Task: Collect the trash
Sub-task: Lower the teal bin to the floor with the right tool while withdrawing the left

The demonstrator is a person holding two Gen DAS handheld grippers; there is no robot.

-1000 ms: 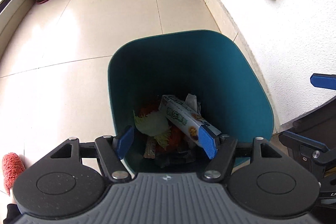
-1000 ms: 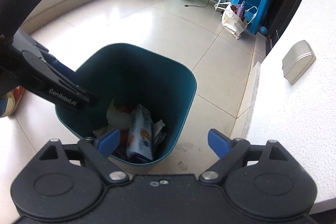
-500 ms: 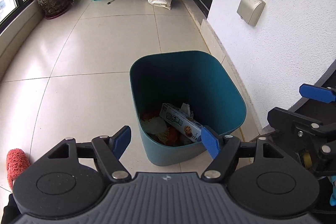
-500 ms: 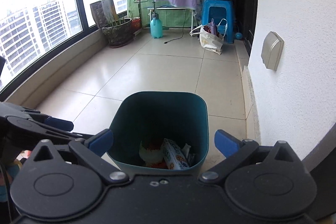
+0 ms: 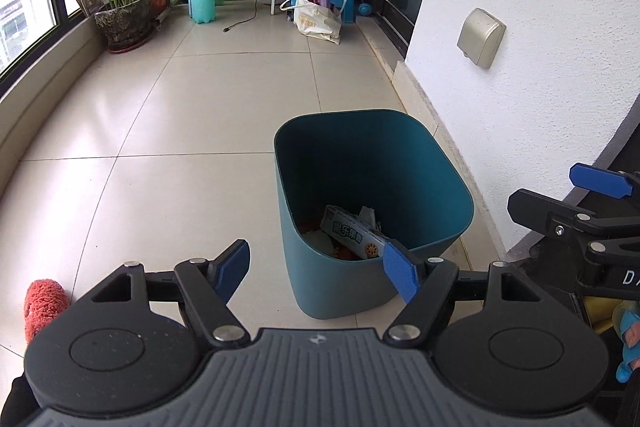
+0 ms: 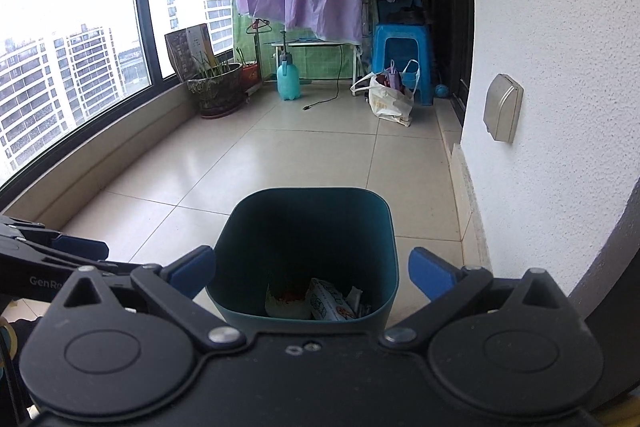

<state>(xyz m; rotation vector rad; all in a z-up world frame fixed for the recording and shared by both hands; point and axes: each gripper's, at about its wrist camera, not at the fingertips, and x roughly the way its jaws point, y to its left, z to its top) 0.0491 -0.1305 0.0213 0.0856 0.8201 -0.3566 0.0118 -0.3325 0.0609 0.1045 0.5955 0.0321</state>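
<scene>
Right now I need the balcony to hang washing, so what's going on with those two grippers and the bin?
A person is collecting trash with a gripper in each hand. Both the left gripper and the right gripper are open and empty, held above and short of the teal bin by the white wall. The bin already holds a white printed box and crumpled wrappers. On the visible floor only a red fuzzy thing lies near the left gripper.
</scene>
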